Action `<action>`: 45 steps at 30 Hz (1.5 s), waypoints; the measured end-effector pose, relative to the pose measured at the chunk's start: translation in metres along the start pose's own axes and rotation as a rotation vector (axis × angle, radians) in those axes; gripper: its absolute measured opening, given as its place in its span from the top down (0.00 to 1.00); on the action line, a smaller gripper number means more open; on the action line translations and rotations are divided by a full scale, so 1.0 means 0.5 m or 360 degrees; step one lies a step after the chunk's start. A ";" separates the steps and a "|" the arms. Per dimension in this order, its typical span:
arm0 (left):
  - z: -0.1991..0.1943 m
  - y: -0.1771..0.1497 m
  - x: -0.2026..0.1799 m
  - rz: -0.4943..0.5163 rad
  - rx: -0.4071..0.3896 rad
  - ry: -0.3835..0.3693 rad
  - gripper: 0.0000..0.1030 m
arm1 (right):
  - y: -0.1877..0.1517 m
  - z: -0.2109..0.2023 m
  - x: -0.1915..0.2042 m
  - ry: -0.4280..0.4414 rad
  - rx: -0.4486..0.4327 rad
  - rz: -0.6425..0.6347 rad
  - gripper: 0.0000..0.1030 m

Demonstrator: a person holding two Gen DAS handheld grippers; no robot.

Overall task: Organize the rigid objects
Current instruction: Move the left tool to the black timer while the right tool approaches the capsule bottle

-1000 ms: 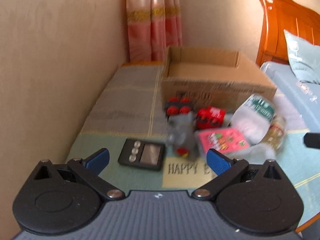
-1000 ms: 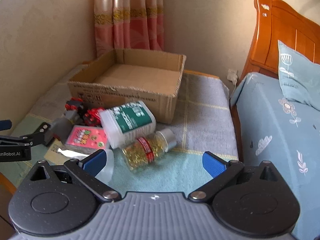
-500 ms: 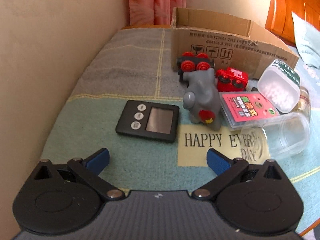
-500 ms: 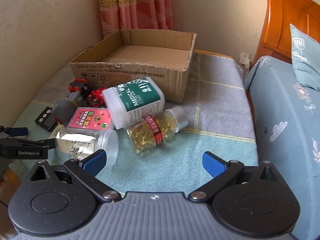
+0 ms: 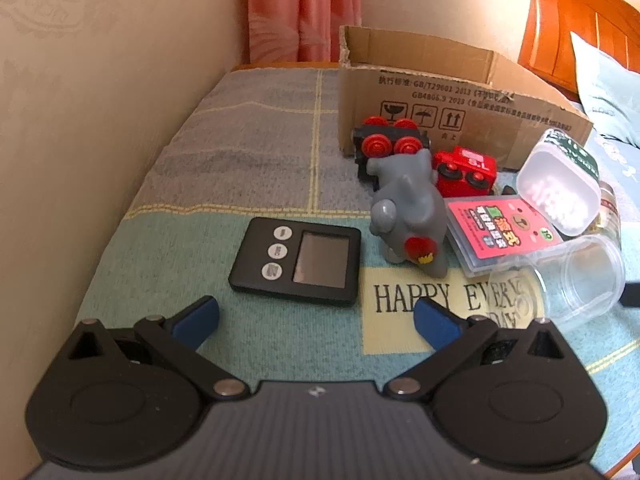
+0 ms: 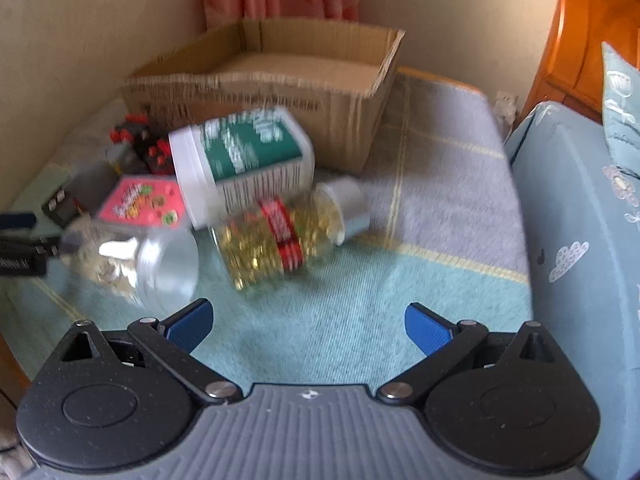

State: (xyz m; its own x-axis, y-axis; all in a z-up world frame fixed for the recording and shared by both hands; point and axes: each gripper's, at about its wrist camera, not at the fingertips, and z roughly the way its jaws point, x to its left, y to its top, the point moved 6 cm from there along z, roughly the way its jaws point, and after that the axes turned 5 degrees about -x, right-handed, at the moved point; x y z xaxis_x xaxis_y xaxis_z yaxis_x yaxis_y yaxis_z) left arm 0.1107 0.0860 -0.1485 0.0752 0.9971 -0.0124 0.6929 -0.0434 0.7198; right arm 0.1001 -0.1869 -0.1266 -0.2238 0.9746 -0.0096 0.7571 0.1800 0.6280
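Observation:
My left gripper [image 5: 316,320] is open and empty, just short of a black digital timer [image 5: 296,261] lying flat on the cloth. Right of the timer lie a grey toy elephant [image 5: 408,208], a black toy wagon with red wheels [image 5: 390,142], a red toy car [image 5: 464,170], a pink card case [image 5: 502,228] and a clear empty jar [image 5: 580,276]. My right gripper [image 6: 308,326] is open and empty, in front of a capsule bottle [image 6: 280,240] on its side. Behind the capsule bottle lies a white bottle with a green label [image 6: 244,164]. An open cardboard box [image 6: 280,80] stands at the back.
A beige wall [image 5: 100,100] runs along the left of the cloth-covered surface [image 5: 240,160]. A pink curtain [image 5: 304,8] hangs behind the box. A bed with blue bedding [image 6: 580,220] and a wooden headboard [image 6: 580,32] lies to the right. The left gripper's fingers [image 6: 20,220] show at the right wrist view's left edge.
Both grippers have dropped lower and moved forward toward the pile. The timer and the capsule bottle now lie closer to the fingers. No object has shifted.

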 end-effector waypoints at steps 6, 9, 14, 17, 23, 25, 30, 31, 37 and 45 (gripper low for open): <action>0.006 0.007 0.004 0.0065 -0.0004 -0.0065 0.00 | -0.013 0.034 0.001 0.0013 0.0000 -0.0097 0.00; 0.019 0.018 0.012 0.0067 0.0007 -0.0064 0.00 | -0.010 0.039 0.003 0.0026 -0.0037 -0.0115 0.00; 0.038 0.036 0.025 0.0088 0.0038 -0.0091 0.00 | -0.010 0.037 0.000 0.0058 -0.0087 -0.0144 0.00; 0.046 0.042 0.028 0.0119 0.0049 -0.0120 0.02 | -0.011 0.035 0.000 0.0064 -0.0103 -0.0151 0.00; 0.042 0.053 0.028 0.0151 0.0030 -0.0130 0.24 | -0.012 0.032 -0.001 0.0061 -0.0109 -0.0144 0.00; 0.040 0.054 0.034 0.0145 0.0033 -0.0130 0.28 | -0.013 0.031 -0.001 0.0058 -0.0114 -0.0141 0.00; 0.035 0.054 0.037 0.0166 0.0037 -0.0122 0.33 | -0.013 0.032 0.000 0.0057 -0.0111 -0.0142 0.00; 0.033 0.054 0.035 0.0174 0.0041 -0.0123 0.33 | -0.013 0.032 -0.001 0.0058 -0.0113 -0.0143 0.00; 0.003 0.031 0.016 0.0194 0.0093 -0.0162 0.33 | -0.012 0.032 0.000 0.0108 -0.0102 -0.0203 0.00; -0.030 -0.001 -0.026 0.0206 0.0133 -0.0207 0.27 | -0.001 0.039 -0.005 0.0250 -0.0092 -0.0359 0.00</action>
State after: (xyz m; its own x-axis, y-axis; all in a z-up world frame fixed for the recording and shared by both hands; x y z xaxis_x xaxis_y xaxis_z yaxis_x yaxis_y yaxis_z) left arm 0.0986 0.0740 -0.1384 0.2555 0.9667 -0.0169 0.7283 -0.1809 0.6609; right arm 0.1123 -0.1867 -0.1423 -0.4784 0.8774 -0.0363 0.6423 0.3778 0.6669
